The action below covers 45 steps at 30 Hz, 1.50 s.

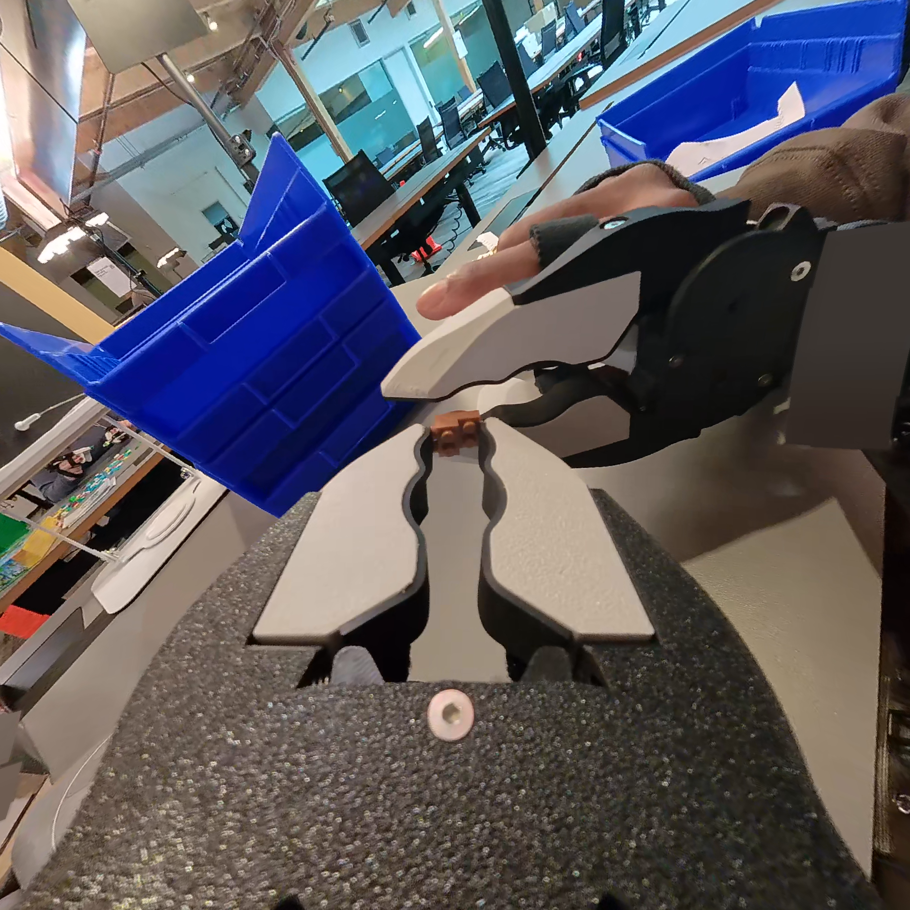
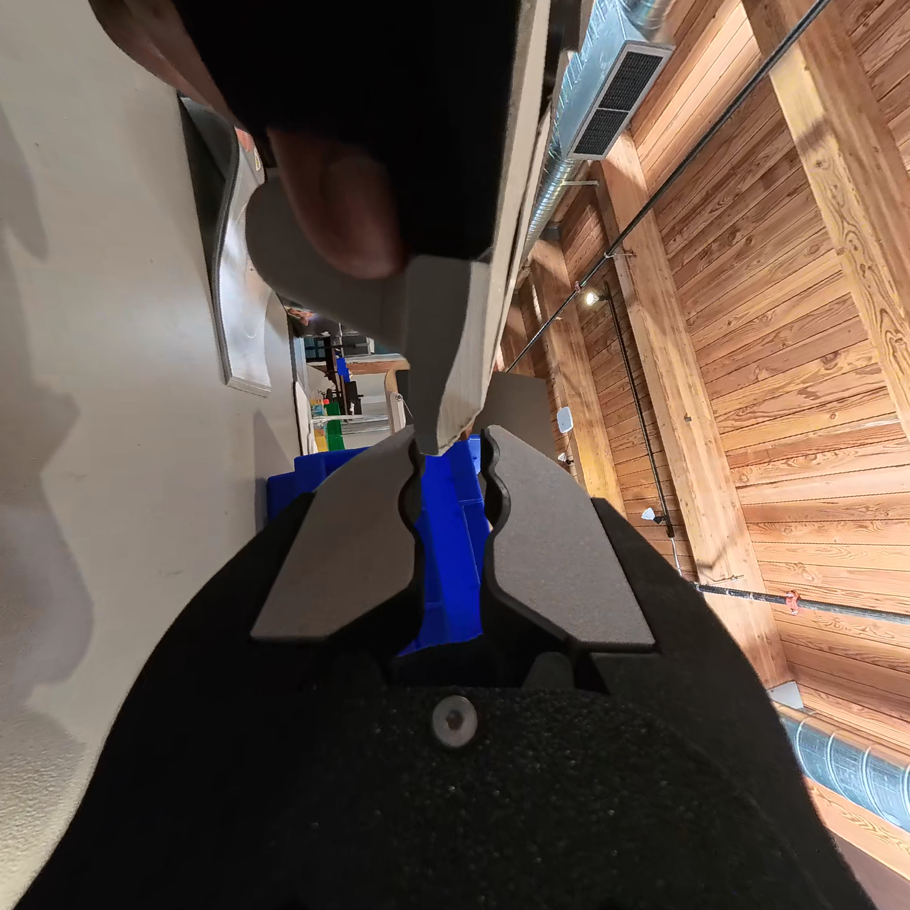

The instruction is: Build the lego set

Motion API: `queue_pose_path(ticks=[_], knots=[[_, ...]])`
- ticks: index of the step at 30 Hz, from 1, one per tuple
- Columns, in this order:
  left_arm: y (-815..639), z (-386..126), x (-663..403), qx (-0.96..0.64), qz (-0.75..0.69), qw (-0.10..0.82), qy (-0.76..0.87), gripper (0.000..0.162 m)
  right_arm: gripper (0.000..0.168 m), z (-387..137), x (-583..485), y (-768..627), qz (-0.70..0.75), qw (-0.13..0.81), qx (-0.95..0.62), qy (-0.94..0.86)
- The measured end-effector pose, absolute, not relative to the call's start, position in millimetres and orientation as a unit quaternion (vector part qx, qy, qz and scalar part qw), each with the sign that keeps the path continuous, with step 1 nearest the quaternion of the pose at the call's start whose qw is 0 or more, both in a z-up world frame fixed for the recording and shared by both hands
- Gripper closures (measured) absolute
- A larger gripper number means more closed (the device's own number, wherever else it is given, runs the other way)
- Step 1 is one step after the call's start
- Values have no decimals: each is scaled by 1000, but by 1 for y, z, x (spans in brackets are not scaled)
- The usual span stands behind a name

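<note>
1. The left gripper [image 1: 455,436] has its fingers pinched on a small brown lego piece [image 1: 455,434], held up above the grey bench [image 1: 763,615].
2. The right gripper [image 1: 443,394] comes in from the side, its fingers a little apart, its tips right by the piece. I cannot tell if they touch it.
3. A blue bin [image 1: 256,374] stands tipped behind the piece; its inside is hidden.
4. Another blue bin [image 1: 768,98] farther off holds white paper [image 1: 788,111].

A lego piece [image 1: 455,436] sits between the left gripper's [image 1: 455,433] jaws, a bin [image 1: 256,364] behind.
</note>
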State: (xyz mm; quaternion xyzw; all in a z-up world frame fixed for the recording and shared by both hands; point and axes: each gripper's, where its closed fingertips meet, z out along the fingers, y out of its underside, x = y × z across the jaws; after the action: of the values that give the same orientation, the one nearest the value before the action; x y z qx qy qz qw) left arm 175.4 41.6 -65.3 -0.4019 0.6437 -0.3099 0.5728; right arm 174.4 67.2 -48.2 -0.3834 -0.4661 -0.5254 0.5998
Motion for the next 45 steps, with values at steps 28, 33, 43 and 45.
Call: queue_pose_path(ticks=[28,33,43,45], knots=[[38,-65,176,-407,-332,566,636,144,149,-50,169,67,-521,605,-373,-473],[39,-64,176,-409,-334,567,632,144,150,-49,170,68,-518,607,-378,-470],[39,-63,177,-411,-337,568,628,144,151,-49,170,68,-511,606,-385,-472],[39,-61,177,-411,-341,571,623,144,151,-47,170,67,-506,608,-393,-468]])
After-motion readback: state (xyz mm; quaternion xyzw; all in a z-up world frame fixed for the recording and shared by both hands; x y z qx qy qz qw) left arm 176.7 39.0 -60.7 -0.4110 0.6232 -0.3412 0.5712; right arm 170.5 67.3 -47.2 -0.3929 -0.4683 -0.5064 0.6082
